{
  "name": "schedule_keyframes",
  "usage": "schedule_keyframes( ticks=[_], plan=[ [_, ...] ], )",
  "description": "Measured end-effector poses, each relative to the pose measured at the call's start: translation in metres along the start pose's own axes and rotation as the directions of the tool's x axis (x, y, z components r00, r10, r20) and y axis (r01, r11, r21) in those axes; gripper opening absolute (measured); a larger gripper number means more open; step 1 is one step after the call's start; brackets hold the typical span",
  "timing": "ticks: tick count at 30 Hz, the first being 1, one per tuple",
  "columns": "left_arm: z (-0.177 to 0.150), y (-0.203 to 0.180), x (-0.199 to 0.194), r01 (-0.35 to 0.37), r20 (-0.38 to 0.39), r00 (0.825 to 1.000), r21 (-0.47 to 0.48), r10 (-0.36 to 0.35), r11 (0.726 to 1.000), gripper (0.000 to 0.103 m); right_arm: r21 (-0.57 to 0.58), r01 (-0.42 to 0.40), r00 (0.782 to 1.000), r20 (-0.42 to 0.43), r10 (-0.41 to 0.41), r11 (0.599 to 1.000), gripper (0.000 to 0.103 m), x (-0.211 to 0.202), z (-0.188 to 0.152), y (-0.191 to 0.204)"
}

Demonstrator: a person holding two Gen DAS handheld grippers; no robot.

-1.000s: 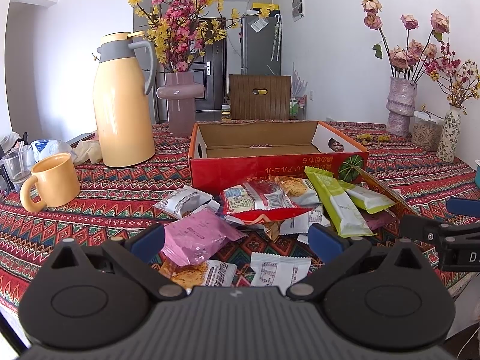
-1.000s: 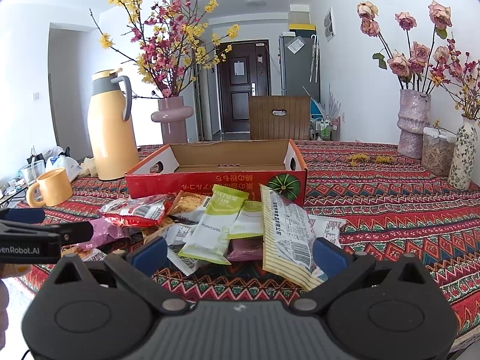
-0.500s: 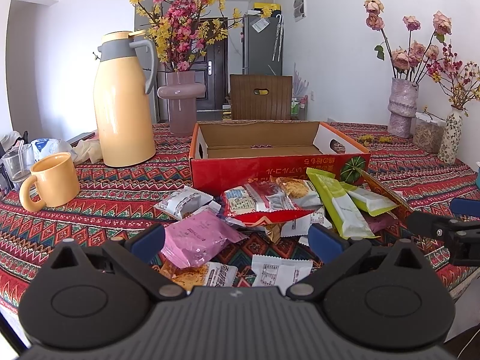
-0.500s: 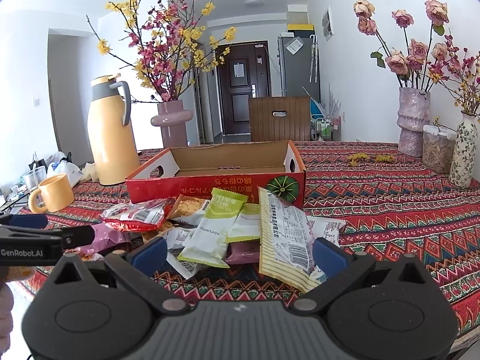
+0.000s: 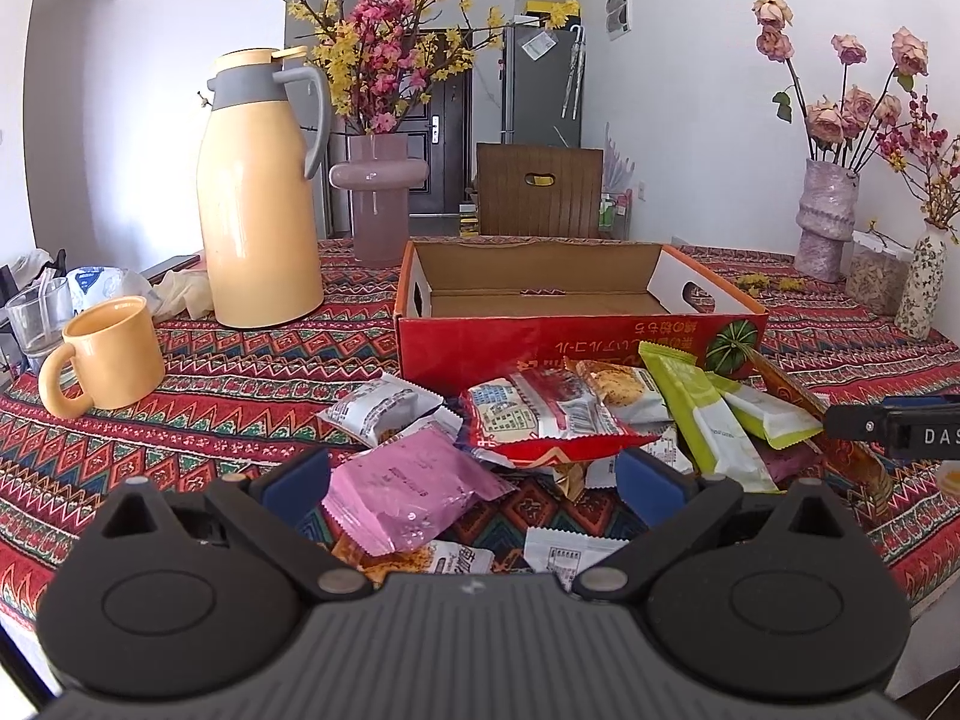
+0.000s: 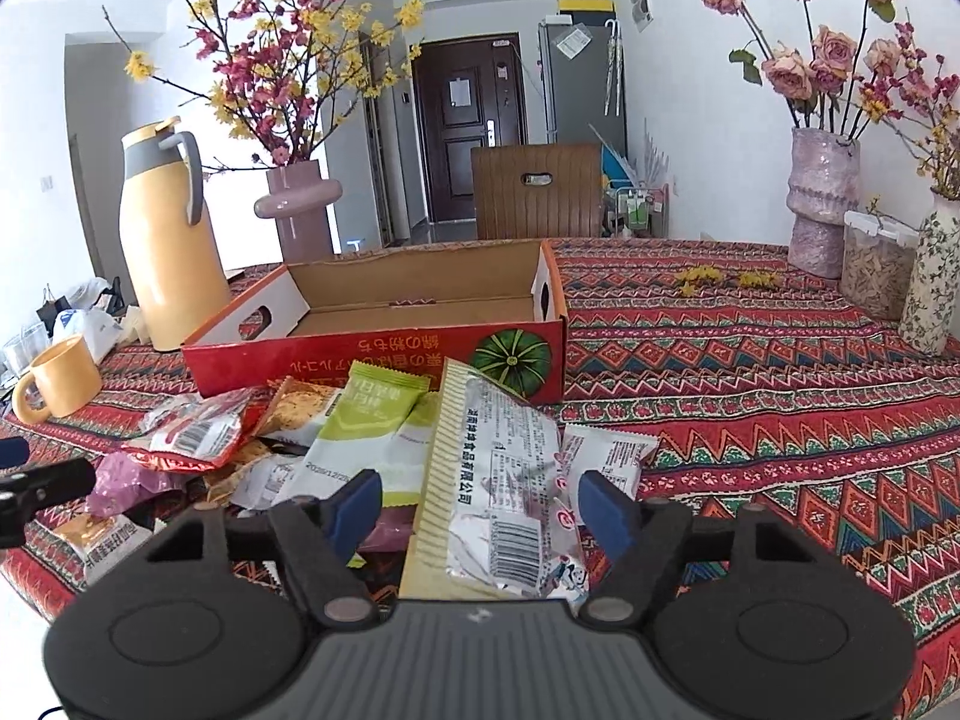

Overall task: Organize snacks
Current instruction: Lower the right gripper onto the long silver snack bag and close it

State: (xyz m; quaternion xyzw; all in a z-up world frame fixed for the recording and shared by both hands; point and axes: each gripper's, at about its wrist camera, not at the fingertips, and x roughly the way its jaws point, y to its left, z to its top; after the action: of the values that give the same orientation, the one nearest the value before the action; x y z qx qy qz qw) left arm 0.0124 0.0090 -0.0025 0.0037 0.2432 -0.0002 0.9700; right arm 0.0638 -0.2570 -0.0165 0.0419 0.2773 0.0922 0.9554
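Observation:
A pile of snack packets lies on the patterned tablecloth in front of an open red cardboard box, which is empty inside; it also shows in the right wrist view. My left gripper is open, with a pink packet between its fingers. A red packet and green packets lie beyond. My right gripper is open around a long silver and cream packet, its fingers on either side and apart from it. Green packets lie to its left.
A yellow thermos jug, a yellow mug and a glass stand at the left. A pink vase with blossoms stands behind the box. Vases and a jar stand at the far right. A chair back rises beyond the table.
My right gripper has moved forward and down over the long silver packet and its fingers have narrowed around it. My left gripper has hardly moved.

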Motion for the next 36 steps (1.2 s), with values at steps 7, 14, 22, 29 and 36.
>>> schedule_keyframes(
  ticks=[7, 14, 22, 29, 36],
  plan=[
    [-0.001, 0.006, 0.006, -0.008, -0.015, 1.000, -0.013, 0.008, 1.000, 0.103, 0.029, -0.017, 0.991, -0.131, 0.021, 0.999, 0.069, 0.034, 0.004, -0.018],
    [-0.003, 0.006, 0.011, 0.001, -0.031, 1.000, -0.019, -0.002, 1.000, 0.103, 0.084, -0.050, 0.982, -0.180, 0.064, 0.995, 0.072, 0.047, 0.002, -0.031],
    [-0.003, 0.008, 0.010, -0.003, -0.033, 0.999, -0.026, 0.002, 1.000, 0.103, 0.164, -0.133, 0.972, -0.171, 0.161, 0.977, 0.065, 0.049, -0.005, -0.047],
    [-0.003, 0.008, 0.011, -0.006, -0.034, 0.999, -0.025, 0.005, 1.000, 0.103, 0.210, -0.145, 0.974, -0.142, 0.177, 0.967, 0.034, 0.040, -0.007, -0.059],
    [-0.005, 0.011, 0.014, -0.024, -0.053, 0.998, -0.022, 0.023, 0.999, 0.103, 0.164, -0.111, 0.991, -0.062, 0.123, 0.980, 0.031, 0.015, -0.008, -0.050]
  ],
)
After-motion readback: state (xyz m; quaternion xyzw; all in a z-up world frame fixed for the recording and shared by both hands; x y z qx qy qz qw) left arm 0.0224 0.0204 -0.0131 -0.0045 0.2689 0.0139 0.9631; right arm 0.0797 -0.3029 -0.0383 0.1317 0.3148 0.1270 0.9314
